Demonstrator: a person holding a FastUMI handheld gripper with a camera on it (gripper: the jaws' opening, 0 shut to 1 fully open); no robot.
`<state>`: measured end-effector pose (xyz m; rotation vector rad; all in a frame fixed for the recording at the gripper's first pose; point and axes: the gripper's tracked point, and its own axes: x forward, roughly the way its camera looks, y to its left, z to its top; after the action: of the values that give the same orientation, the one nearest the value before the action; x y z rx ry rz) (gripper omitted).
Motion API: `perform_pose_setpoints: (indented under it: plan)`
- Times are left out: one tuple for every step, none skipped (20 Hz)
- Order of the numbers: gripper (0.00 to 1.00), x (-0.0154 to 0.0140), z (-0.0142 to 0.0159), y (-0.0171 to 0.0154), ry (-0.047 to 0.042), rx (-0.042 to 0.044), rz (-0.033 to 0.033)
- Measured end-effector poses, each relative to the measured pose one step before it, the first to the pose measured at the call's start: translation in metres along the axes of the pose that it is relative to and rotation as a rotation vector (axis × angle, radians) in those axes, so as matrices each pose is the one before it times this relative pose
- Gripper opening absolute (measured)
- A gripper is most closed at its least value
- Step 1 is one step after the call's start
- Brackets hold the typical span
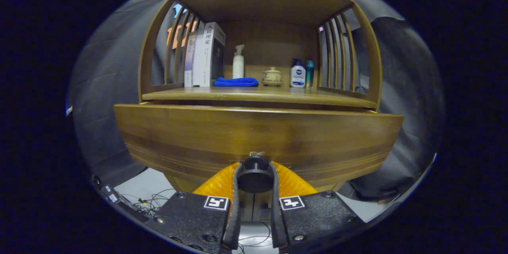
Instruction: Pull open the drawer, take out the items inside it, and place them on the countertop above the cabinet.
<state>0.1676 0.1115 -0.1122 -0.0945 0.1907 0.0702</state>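
Claw (pixel 255 174) clamped on the round dark knob (pixel 254 176), a finger pressing each side. Wide brown wooden drawer front (pixel 254 135) dead ahead, long axis crosswise to fingers. Pull runs straight back. Contents hidden; wooden counter (pixel 258 96) just above.

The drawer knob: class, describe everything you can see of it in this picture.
The drawer knob is a dark, round, matt piece, plastic or metal by its look, sticking out from the lower middle of the wooden drawer front. A small shiny metal fitting sits just above it. The gripper has one finger on each side of the knob, both pressing its rim. The drawer front stands slightly forward of the cabinet.
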Motion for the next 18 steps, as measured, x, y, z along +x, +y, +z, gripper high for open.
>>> perform_pose_setpoints:
  plan:
    - [0.34,-0.0055,-0.00165,0.00078,0.00224,-0.00348,0.00398]
    - [0.34,-0.00571,-0.00212,0.00045,0.00254,0.00269,0.00275]
    - [0.34,-0.00583,-0.00174,0.00062,0.00218,0.00179,0.00133]
    - [0.34,-0.00709,-0.00195,0.00002,0.00048,0.00009,0.00186]
    - [0.34,-0.00457,-0.0013,0.0006,-0.00031,-0.00209,0.00096]
    - [0.34,-0.00572,-0.00218,0.00011,-0.00034,-0.0071,0.00125]
    - [0.34,-0.0058,-0.00098,0.00028,-0.00043,0.00502,0.00226]
    - [0.34,-0.0047,-0.00207,0.00144,0.00292,0.00101,0.00431]
    - [0.34,-0.00542,-0.00171,0.00051,0.00247,0.00406,0.00244]
    - [0.34,-0.0051,-0.00128,-0.00072,-0.00013,0.00162,0.00012]
    - [0.34,-0.0041,-0.00115,0.0001,0.00042,-0.00681,-0.00104]
    - [0.34,-0.00414,-0.0011,0.00002,-0.0035,-0.00665,0.00007]
    - [0.34,-0.00378,-0.00165,0.00007,0.00044,-0.00763,0.00111]
    - [0.34,-0.00376,-0.00131,-0.0003,0.00082,0.0007,0.00063]
    - [0.34,-0.00327,-0.00082,0.00035,0.00118,0.00243,-0.00029]
    - [0.34,-0.00365,-0.00124,-0.00049,0.00239,0.0044,-0.00013]
    - [0.34,-0.00256,-0.00118,0.00065,0.00382,0.00133,0.00137]
    - [0.34,-0.0028,-0.0017,0.00005,0.00096,0.00224,0.00072]
